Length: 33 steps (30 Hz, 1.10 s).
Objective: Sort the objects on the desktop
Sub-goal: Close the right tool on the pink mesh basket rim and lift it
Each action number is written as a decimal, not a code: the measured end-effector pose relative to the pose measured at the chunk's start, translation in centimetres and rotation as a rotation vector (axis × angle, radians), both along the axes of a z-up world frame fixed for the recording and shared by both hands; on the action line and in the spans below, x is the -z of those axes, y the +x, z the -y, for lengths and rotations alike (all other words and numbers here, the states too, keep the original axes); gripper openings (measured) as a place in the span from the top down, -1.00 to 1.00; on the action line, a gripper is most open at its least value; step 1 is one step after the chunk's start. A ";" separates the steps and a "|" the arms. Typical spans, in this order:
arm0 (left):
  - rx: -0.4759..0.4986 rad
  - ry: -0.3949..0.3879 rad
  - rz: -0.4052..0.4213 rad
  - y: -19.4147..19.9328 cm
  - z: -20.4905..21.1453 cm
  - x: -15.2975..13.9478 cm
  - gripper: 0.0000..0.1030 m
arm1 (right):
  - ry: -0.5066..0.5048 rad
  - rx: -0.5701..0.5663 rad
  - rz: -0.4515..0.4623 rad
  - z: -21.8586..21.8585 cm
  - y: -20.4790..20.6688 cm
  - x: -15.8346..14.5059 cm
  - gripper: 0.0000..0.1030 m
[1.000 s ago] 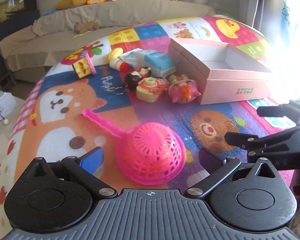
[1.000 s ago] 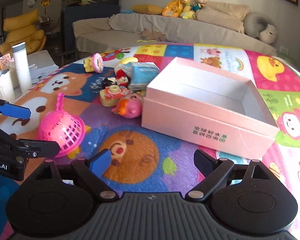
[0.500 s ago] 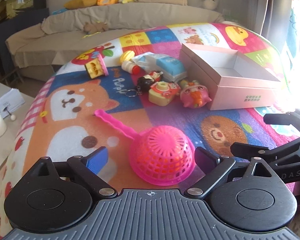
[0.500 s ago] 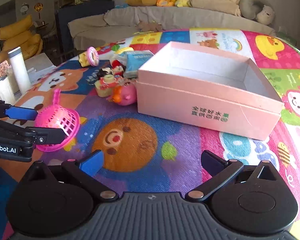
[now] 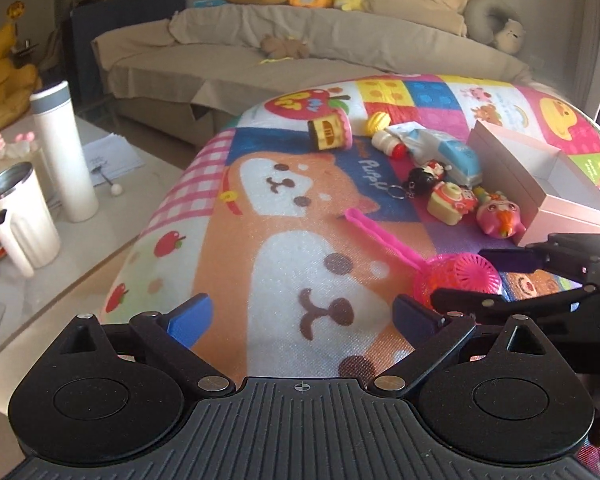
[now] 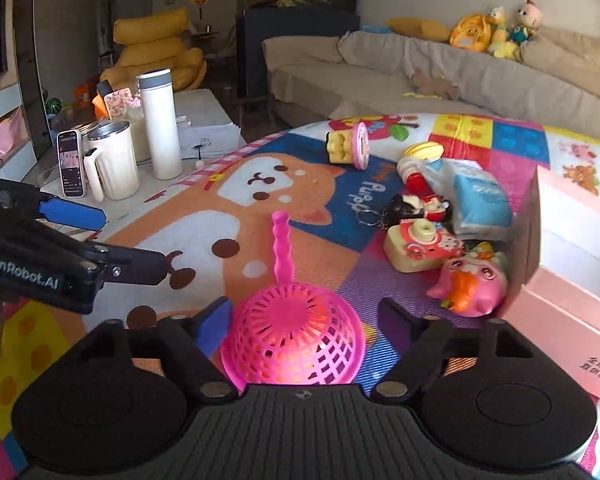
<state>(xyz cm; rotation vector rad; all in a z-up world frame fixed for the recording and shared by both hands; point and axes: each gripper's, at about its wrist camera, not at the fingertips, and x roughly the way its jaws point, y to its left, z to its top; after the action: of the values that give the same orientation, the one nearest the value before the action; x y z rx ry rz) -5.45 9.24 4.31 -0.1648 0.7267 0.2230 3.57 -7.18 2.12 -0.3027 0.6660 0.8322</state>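
- The right gripper (image 6: pixel 300 316) straddles the dome of an upturned pink strainer (image 6: pixel 294 340) on the cartoon play mat (image 6: pixel 204 232), its jaws closing with the dome between them; the left pad looks at or near the mesh, the right pad still apart.
- The strainer's handle (image 6: pixel 281 246) points to 12 o'clock in the right wrist view.
- The left gripper (image 5: pixel 300 316) hangs with fingers spread wide over bare mat (nothing between them).
- At 2 o'clock from the strainer sit a pink pig toy (image 6: pixel 470 284), a toy camera (image 6: pixel 418 244) and the open pink box (image 6: pixel 572 304).
- The mesh plastic is probably light and springy; a squeeze low on the dome, near the rim, or on the stiffer handle seems safest.
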 end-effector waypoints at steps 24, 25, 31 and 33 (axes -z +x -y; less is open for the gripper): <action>0.441 -0.003 -0.031 4.9 11.1 2.3 -0.85 | 0.077 0.262 -0.007 16.3 -6.5 -2.2 -0.62; 0.485 -0.021 -0.029 4.4 11.5 2.2 -0.85 | 0.080 0.267 0.010 16.3 -6.5 -2.2 -0.69; 0.466 0.070 -0.012 4.0 12.1 2.1 -0.85 | 0.030 0.248 0.006 15.6 -5.1 -0.6 -0.88; 0.427 0.083 -0.035 4.8 11.6 2.2 -0.85 | 0.002 0.255 -0.003 15.1 -4.3 0.4 -0.88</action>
<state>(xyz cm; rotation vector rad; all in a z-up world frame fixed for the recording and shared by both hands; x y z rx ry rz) -0.70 -2.35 2.10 0.0753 0.7684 -0.1511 -0.76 -22.30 1.68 -0.2093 0.6906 0.5903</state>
